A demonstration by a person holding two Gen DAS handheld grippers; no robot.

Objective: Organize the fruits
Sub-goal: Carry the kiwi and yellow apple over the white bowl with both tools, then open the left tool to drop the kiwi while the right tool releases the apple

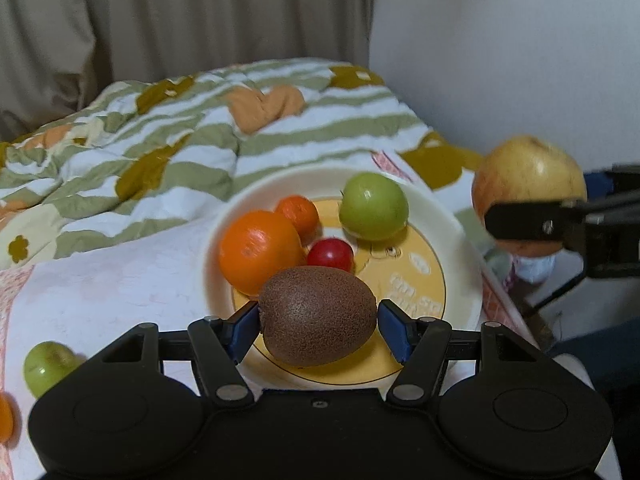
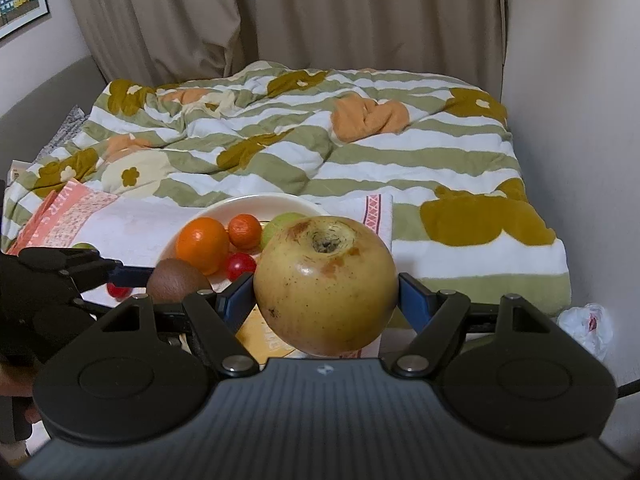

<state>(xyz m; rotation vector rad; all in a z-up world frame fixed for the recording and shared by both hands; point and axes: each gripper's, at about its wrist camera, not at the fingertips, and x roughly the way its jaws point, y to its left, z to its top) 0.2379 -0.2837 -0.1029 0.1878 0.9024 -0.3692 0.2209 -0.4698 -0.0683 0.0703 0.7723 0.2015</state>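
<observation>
My left gripper (image 1: 318,326) is shut on a brown kiwi (image 1: 317,317) and holds it over the near side of a white and yellow plate (image 1: 436,216). On the plate lie a large orange (image 1: 259,251), a small orange (image 1: 298,212), a green fruit (image 1: 374,205) and a red cherry tomato (image 1: 330,255). My right gripper (image 2: 326,292) is shut on a yellow apple (image 2: 326,284) and holds it in the air to the right of the plate (image 2: 224,210). The apple also shows in the left wrist view (image 1: 528,174).
A second green fruit (image 1: 48,366) and part of an orange one (image 1: 5,416) lie on the white cloth (image 1: 100,292) left of the plate. A striped flowered blanket (image 2: 360,152) covers the bed behind. A wall stands at the right, with a crumpled white bag (image 2: 586,324) below.
</observation>
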